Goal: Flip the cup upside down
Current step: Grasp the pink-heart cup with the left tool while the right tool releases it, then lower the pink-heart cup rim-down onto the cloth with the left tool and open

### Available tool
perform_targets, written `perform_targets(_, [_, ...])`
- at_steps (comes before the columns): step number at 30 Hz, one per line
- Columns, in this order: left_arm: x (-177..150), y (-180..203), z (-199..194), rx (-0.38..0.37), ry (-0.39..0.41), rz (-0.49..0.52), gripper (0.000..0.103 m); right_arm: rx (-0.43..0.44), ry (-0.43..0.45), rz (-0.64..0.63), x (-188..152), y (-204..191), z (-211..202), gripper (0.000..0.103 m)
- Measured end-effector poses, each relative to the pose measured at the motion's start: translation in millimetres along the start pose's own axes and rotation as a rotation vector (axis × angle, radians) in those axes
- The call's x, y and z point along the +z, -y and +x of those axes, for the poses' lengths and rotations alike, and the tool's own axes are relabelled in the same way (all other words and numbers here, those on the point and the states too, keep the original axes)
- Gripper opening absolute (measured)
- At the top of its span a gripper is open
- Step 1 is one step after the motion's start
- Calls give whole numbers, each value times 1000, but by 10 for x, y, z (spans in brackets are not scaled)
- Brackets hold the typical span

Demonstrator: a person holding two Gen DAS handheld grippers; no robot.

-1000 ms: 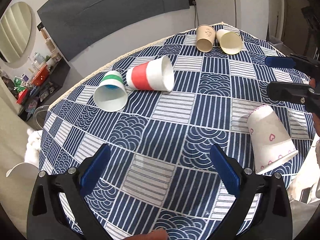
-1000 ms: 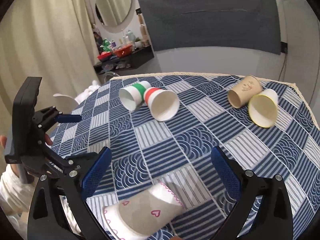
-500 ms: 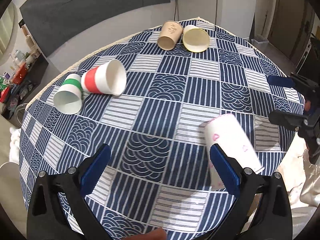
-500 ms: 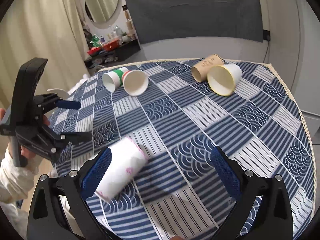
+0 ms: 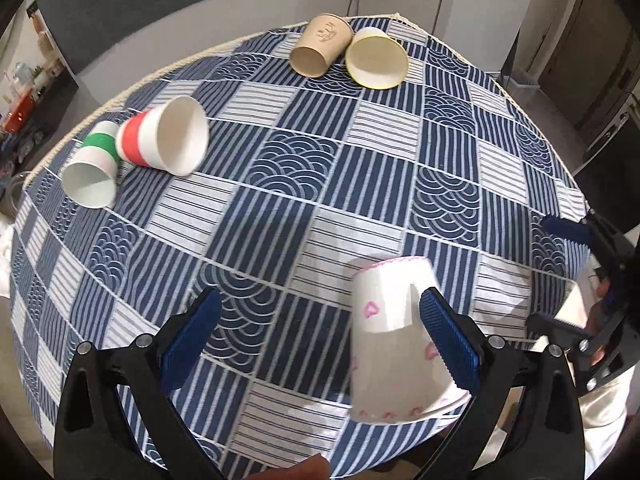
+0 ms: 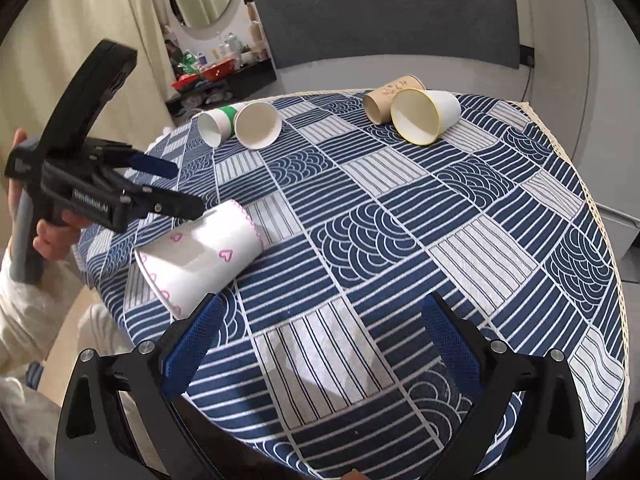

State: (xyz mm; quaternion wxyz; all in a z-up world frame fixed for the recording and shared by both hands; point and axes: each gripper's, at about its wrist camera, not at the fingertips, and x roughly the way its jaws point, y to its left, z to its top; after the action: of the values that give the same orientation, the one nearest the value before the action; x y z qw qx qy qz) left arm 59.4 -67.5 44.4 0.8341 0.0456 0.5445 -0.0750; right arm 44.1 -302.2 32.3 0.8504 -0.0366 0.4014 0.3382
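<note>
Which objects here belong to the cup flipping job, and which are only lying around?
Job:
- pink-heart cup, on its side
- left gripper, open beside it
- right gripper, open

Lying about:
- green-band cup
- red-band cup
- brown cup
- yellow-rim cup

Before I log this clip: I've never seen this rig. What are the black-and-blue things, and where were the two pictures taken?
No robot here. A person holds a pair of tongs in each hand, each carrying a forward-looking camera. The left tongs and right tongs are both open and hold nothing. On the blue patterned tablecloth five paper cups lie on their sides: the heart-print cup nearest the left tongs, a green-banded cup beside a red-banded cup, and a brown cup beside a yellow-rimmed cup.
</note>
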Motion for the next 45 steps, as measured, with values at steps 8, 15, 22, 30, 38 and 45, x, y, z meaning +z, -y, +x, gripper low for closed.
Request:
perform_targets(8, [37,249,167,-2,-54,56,97,-9,-24,-11,-72,6,9,95])
perform_targets(15, [103,280,379,-40,-173,50,64,-24,-32,-32,-110,-21,69,95])
perform_targets(22, [141,250,333,-22,-136,38,59,-19,-32,-21,-96,-21,79,95])
perform_targets(30, [151,111,125,-9,-61,24,59,-36,-25,-37,-59,-112,95,95])
perform_targets(38, [177,-136,11,37,52,-20,59,-52,-16,-65,102,-295,178,95])
perform_targets(45, [191,-402,-42,36,202,-70,59,-59,-11,-93,279,-477,327,95])
